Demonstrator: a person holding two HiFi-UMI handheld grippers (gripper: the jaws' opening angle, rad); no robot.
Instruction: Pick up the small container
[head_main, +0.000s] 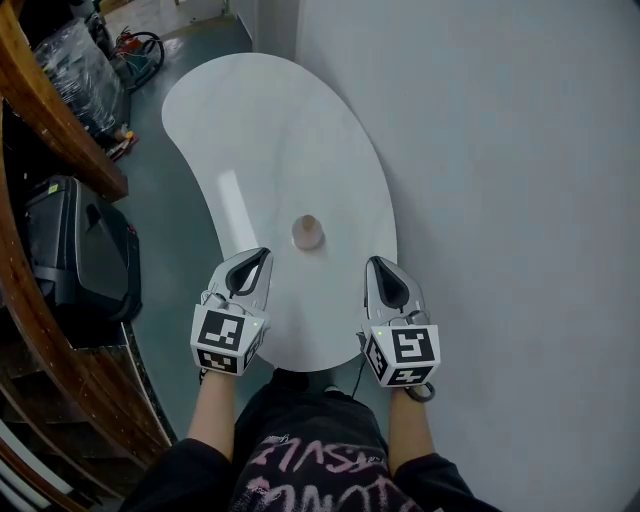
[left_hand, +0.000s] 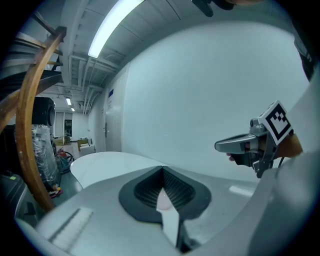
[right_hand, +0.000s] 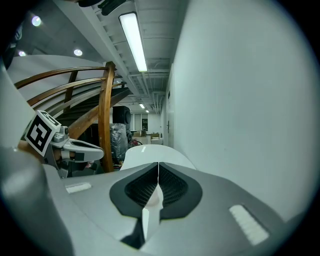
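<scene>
Jaws of left gripper (head_main: 260, 258) and right gripper (head_main: 377, 265) are pressed together, empty, with small round beige container (head_main: 307, 231) set untouched between them on white kidney-shaped table (head_main: 262, 120).

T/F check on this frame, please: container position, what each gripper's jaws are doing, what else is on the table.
1. The small container sits on the white table. True.
2. The left gripper holds the container. False: its jaws are together with nothing in them, and they are apart from the container.
3. The right gripper has its jaws together. True.
4. The container lies to the right of both grippers. False: in the head view it sits between them, farther out on the table.
5. Several other things share the tabletop. False: the container is the only thing seen on it.
</scene>
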